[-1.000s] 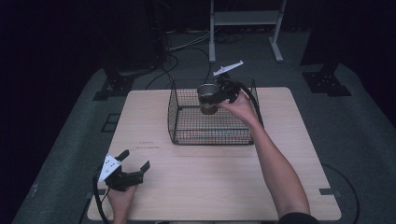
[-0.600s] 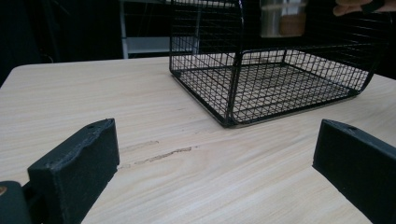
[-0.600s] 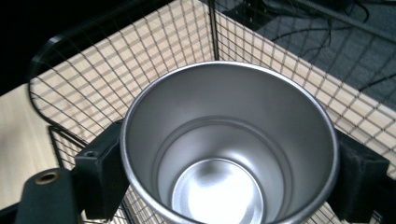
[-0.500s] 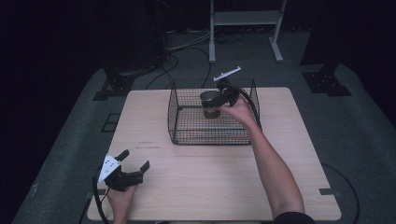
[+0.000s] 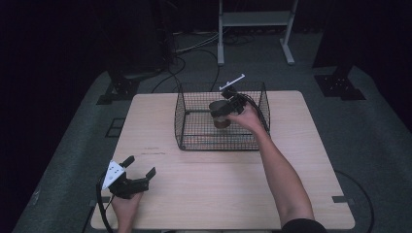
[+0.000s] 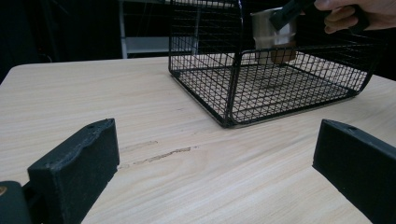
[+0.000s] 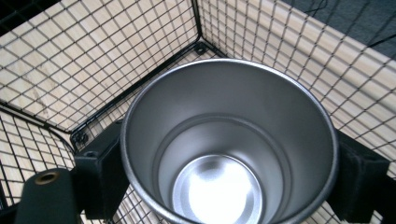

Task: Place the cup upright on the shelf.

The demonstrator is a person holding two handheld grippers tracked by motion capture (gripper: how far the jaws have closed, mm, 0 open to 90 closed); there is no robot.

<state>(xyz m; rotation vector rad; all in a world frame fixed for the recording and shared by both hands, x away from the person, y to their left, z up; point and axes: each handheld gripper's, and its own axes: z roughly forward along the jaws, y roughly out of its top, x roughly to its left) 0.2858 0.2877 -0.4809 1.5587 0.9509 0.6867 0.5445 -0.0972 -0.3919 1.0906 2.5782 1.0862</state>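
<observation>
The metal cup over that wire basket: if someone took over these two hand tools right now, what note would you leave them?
Right gripper: shut on the metal cup, upright and empty, held above the floor of the wire basket.
Left gripper: open, holding nothing, low over the near left of the table.
Done: cup is inside the basket's outline.
Left: it looks not yet set down; probably lower it to the basket floor, open the jaws, withdraw.
</observation>
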